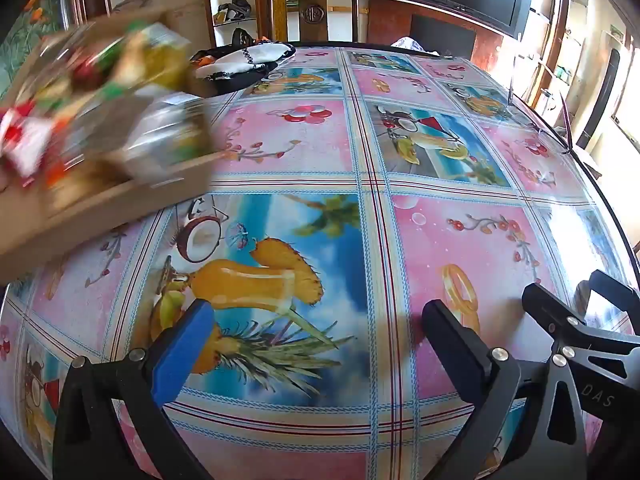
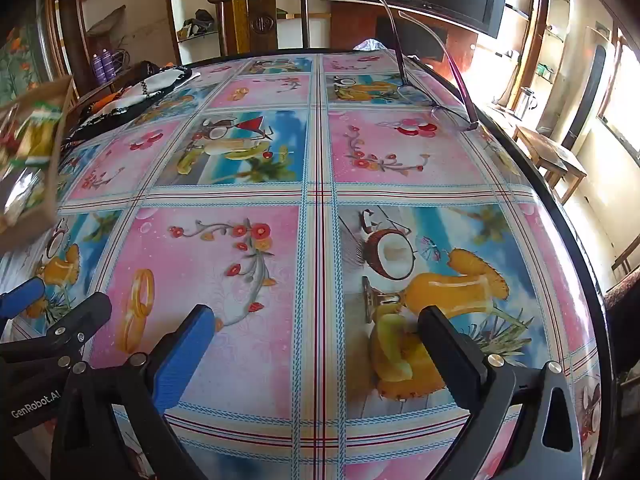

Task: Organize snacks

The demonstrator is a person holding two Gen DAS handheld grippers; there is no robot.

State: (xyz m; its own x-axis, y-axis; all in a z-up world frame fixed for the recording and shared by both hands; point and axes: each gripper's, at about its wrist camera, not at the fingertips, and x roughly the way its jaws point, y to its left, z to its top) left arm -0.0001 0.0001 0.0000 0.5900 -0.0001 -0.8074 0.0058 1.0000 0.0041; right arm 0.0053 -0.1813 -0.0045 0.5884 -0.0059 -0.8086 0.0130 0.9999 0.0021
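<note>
Both hand-held grippers, left (image 1: pixel 316 336) and right (image 2: pixel 316 332), hover spread wide and empty over the bench (image 1: pixel 460 236); a blurred cardboard snack box (image 1: pixel 108 196) sits at ten o'clock, well apart

Pink-and-blue fruit-print tablecloth (image 1: pixel 360 184); brown cardboard box (image 1: pixel 120 200) of red, green, yellow snacks (image 1: pixel 100 92).

Both cameras sit just behind their own tongs, close above the counter (image 1: pixel 360 184), looking down and forward across it, and both see the wooden chair (image 1: pixel 312 8), the snack box (image 1: pixel 100 200) at the left and each other's tongs.
</note>
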